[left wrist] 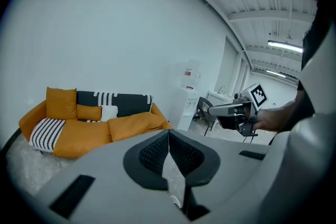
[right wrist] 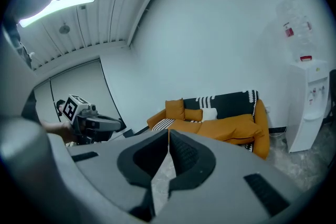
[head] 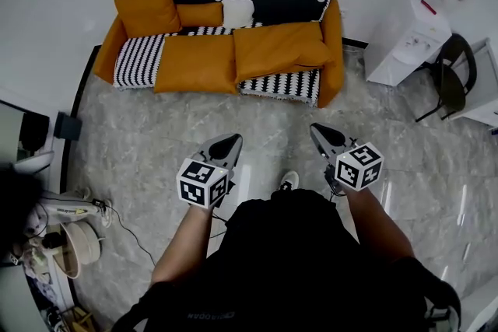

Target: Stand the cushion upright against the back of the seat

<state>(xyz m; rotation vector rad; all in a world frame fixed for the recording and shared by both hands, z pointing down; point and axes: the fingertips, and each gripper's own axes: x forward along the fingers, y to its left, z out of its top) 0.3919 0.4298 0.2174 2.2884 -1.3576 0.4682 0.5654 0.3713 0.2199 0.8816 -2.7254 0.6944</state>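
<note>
An orange sofa [head: 331, 35] with a black-and-white striped throw stands against the far wall. Two large orange cushions lie flat on its seat, one at the middle [head: 196, 64] and one to the right [head: 280, 48], which rests slightly tilted. At the back stand an upright orange cushion [head: 148, 9], a small orange bolster [head: 200, 14] and a white pillow [head: 238, 12]. My left gripper [head: 232, 139] and right gripper [head: 316, 130] are both shut and empty, held over the floor well short of the sofa. The sofa [left wrist: 89, 120] [right wrist: 215, 123] lies ahead in both gripper views.
A white water dispenser [head: 405, 43] stands right of the sofa, with a black chair [head: 450, 78] and a white table beyond. Cables, a fan-like appliance [head: 68, 245] and a dark box [head: 67, 126] clutter the left side. Grey marbled floor [head: 171, 136] lies between me and the sofa.
</note>
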